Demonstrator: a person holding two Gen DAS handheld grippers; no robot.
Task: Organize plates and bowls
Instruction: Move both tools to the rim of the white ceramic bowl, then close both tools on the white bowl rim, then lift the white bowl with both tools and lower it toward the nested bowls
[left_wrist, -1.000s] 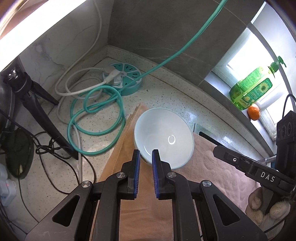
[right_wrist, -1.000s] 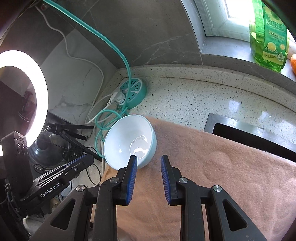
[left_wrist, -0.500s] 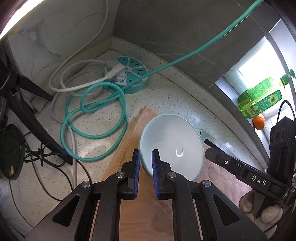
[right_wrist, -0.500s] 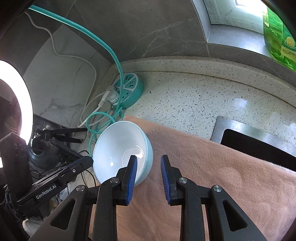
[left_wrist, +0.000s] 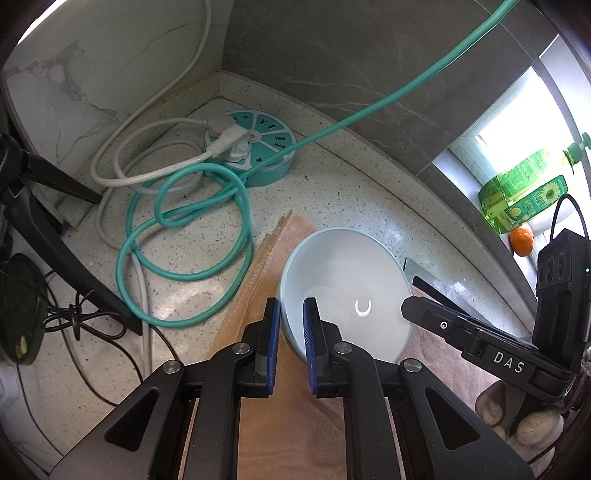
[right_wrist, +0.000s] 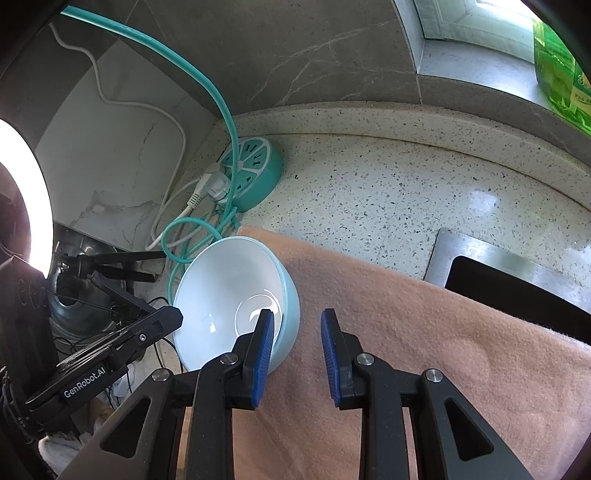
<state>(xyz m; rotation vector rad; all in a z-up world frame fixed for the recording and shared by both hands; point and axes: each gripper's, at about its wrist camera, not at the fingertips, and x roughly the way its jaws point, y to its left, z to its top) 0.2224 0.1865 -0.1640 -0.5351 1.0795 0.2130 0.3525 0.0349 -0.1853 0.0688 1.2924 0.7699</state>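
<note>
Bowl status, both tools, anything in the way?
Left tool shut on pale blue bowl rim, bowl tilted over peach towel. Right tool open, nothing between its pads, beside the bowl. Teal cable coiled left of towel, clear of it.

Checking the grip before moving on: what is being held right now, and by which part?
The left tongs hold the pale blue bowl by its near rim. The right tongs hold nothing.

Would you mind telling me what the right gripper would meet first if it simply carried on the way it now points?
Most likely the peach towel. The right gripper points down at it, nothing between the jaws. The pale blue bowl, held by the left gripper, sits just left of that line; depth is uncertain.
</note>
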